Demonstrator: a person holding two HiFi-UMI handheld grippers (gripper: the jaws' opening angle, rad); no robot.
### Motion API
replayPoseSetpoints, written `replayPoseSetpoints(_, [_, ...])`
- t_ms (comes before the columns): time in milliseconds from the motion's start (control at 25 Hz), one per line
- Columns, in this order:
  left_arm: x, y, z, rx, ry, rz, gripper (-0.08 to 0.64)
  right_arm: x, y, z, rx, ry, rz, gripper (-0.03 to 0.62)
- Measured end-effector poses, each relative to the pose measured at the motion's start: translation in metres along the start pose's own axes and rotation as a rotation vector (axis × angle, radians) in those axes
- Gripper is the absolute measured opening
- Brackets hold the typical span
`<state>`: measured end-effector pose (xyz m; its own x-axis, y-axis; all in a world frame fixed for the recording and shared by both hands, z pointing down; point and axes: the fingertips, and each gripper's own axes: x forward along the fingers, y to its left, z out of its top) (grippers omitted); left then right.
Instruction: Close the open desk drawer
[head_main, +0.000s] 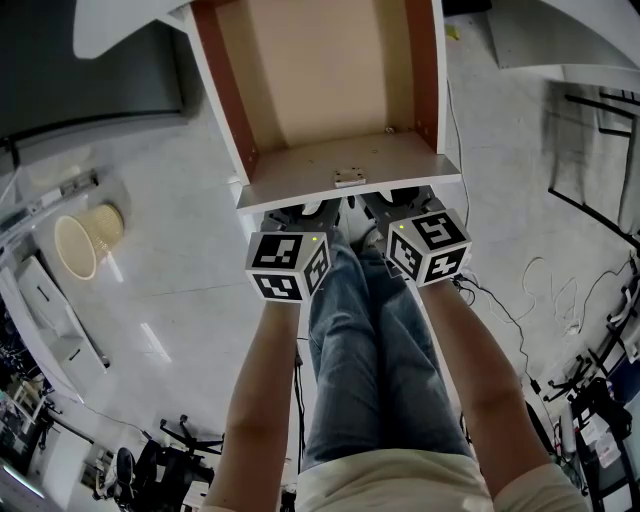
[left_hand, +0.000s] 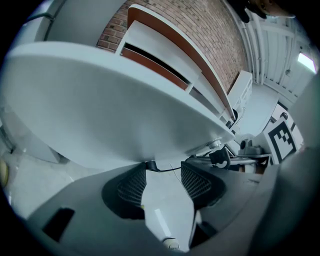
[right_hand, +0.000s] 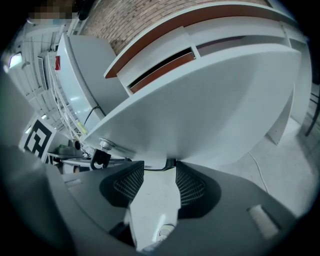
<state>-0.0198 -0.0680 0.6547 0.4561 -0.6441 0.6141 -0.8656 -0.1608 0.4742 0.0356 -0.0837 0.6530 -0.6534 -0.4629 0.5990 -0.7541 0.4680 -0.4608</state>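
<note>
The desk drawer stands pulled out, its wood bottom bare and its white front panel nearest me. Both grippers sit side by side just in front of that panel, tips tucked under its edge. My left gripper has its marker cube behind it; the right gripper likewise. In the left gripper view the jaws stand apart against the panel's lower edge, only floor between them. The right gripper view shows the same: open jaws at the panel.
A person's legs in jeans are directly below the drawer. A beige bin lies on the floor at left. Cables trail across the floor at right. Black stands sit at lower left. The white desk top overhangs at the top.
</note>
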Motion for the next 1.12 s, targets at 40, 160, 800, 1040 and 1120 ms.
replayPoseSetpoints(40, [0.0,0.001,0.0,-0.007,-0.003,0.003,0.215,0.0,0.0,0.0,-0.002,0.002,0.002,0.199])
replayPoseSetpoints(160, [-0.001,0.001,0.001,-0.022,-0.009,0.015,0.202,-0.001,0.0,0.001,-0.005,0.005,0.002,0.196])
replayPoseSetpoints(800, [-0.008,0.0,0.002,-0.021,0.01,0.025,0.193,-0.007,0.006,0.003,-0.002,0.022,-0.031,0.187])
replayPoseSetpoints(1040, [-0.01,-0.002,0.005,-0.032,0.012,0.015,0.19,-0.01,0.006,0.007,0.008,0.02,-0.032,0.186])
replayPoseSetpoints(1120, [-0.012,-0.003,0.007,-0.037,0.01,0.012,0.189,-0.012,0.008,0.009,0.013,0.018,-0.031,0.186])
